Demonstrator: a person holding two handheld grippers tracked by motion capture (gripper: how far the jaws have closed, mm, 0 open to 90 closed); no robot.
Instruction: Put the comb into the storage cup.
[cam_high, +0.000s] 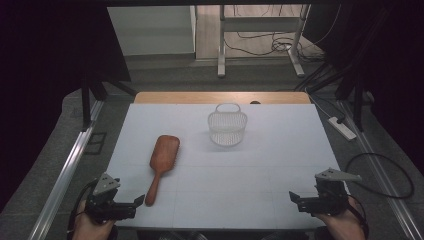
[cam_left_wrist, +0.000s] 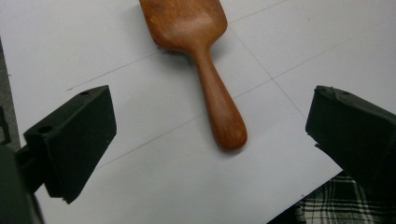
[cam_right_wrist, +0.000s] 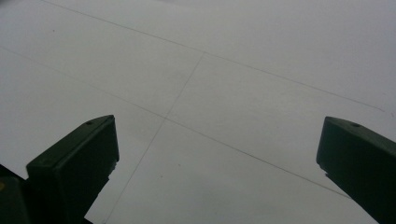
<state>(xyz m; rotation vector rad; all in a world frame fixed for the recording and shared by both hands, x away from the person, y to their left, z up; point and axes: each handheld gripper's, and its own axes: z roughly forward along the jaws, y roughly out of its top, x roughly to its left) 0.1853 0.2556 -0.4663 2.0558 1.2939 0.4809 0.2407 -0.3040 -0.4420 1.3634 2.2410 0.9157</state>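
Hairbrush lay between left gripper's wide-open jaws w/ nothing gripped, handle end at 12 o'clock, not touched. Right gripper gaped equally wide, empty, over bare table. Pickup looked not yet begun; grasp and move left. High view added white mesh basket at 1 o'clock from brush, well apart.

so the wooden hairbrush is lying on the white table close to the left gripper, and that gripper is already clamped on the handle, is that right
Not quite. The wooden hairbrush does lie on the white table close to the left gripper, but that gripper isn't clamped on the handle. The left gripper view shows its jaws wide open, with the handle end lying on the table ahead of them, untouched.
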